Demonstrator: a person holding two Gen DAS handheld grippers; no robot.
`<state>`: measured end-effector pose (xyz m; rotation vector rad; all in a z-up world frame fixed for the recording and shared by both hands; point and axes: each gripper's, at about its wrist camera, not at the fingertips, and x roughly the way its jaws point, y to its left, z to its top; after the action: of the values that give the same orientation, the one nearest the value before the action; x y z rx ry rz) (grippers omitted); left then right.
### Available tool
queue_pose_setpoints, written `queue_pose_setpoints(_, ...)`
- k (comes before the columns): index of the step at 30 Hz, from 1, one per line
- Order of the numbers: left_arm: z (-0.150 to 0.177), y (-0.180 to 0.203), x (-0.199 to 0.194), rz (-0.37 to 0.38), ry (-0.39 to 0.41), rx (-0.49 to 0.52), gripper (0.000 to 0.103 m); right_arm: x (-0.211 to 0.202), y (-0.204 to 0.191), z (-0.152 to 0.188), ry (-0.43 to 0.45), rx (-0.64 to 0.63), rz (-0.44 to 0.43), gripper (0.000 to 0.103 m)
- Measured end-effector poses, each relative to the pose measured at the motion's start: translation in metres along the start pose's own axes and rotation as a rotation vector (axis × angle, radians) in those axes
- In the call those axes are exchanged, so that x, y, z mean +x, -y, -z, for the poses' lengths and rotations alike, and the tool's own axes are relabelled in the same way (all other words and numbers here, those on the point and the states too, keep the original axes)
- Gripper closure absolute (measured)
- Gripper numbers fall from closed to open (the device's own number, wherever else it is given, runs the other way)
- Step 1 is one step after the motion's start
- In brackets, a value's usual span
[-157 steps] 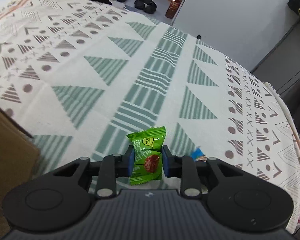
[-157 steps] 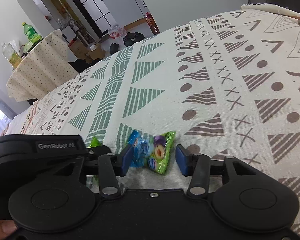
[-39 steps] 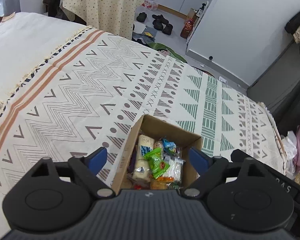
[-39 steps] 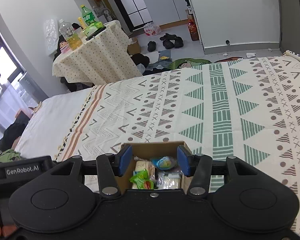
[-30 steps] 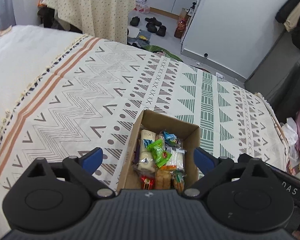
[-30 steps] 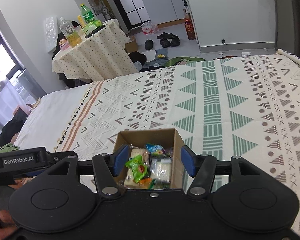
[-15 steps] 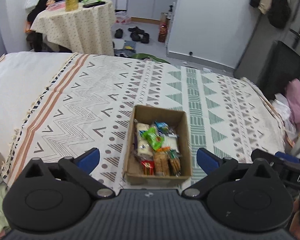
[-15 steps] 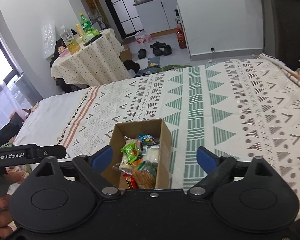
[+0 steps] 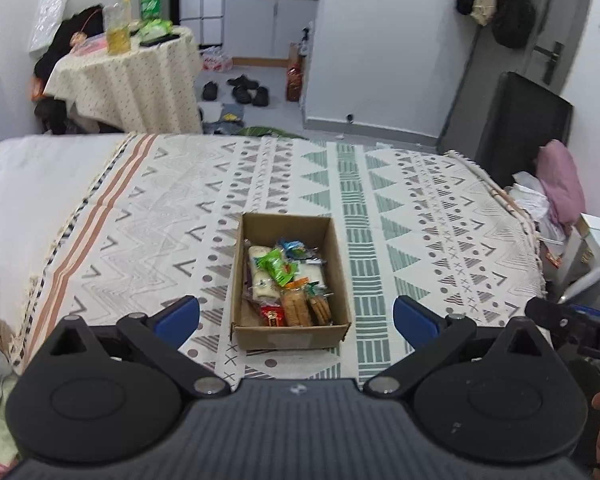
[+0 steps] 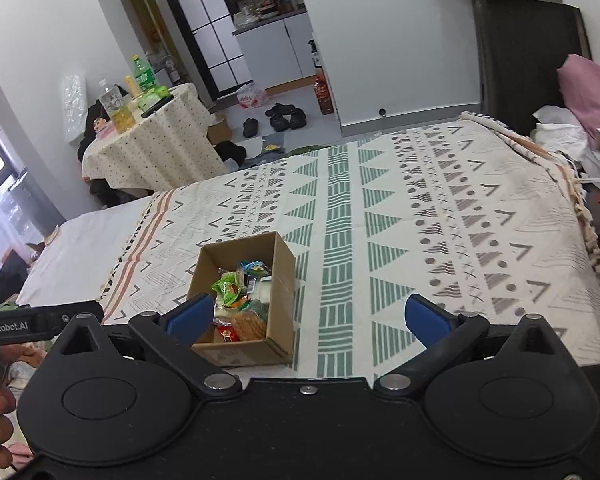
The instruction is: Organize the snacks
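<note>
Both grippers empty, snacks boxed.
My left gripper [image 9: 296, 318] stands wide; right gripper [image 10: 308, 316] jaws opening on nothing; cardboard box [image 9: 338, 256] corrals the snacks [image 9: 288, 280] on the blanket [image 9: 420, 216].

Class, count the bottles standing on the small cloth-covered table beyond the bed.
2: a green bottle toward the back of the table and a clear bottle of yellowish liquid beside it, nearer the left edge. Clutter may hide others.

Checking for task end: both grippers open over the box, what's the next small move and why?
Probably just hold back and stop. The cardboard box holds the snacks, no packet shows on the patterned blanket, and left gripper and opening right gripper carry nothing.
</note>
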<state>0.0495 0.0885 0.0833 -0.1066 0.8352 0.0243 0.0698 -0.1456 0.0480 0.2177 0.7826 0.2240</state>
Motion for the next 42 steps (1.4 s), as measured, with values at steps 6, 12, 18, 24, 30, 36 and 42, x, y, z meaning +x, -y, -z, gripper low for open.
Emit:
queue_pose_setpoints(6,0.013,0.011,-0.021,0.024,0.029,0.035,0.0,-0.018,-0.005,0.011,-0.014,-0.064,0.031,0.0)
queue_pose_setpoints(12,0.03,0.015,-0.036,0.042,0.031,0.05,0.0,-0.044,-0.014,0.021,0.025,-0.091,0.018,0.0)
queue_pose_setpoints(18,0.04,0.015,-0.056,0.044,0.073,0.053,0.0,-0.066,-0.021,0.027,0.075,-0.116,0.005,0.0)
queue_pose_setpoints(24,0.048,0.013,-0.074,0.046,0.107,0.053,0.0,-0.087,-0.023,0.035,0.121,-0.115,-0.009,0.0)
queue_pose_setpoints(30,0.057,0.008,-0.087,0.049,0.144,0.039,0.0,-0.096,-0.025,0.045,0.139,-0.116,-0.003,0.0)
queue_pose_setpoints(36,0.069,0.005,-0.101,0.049,0.161,0.045,0.0,-0.108,-0.03,0.058,0.167,-0.128,-0.009,0.0)
queue_pose_setpoints(42,0.079,0.002,-0.114,0.051,0.176,0.045,0.0,-0.121,-0.029,0.067,0.182,-0.11,0.002,0.0)
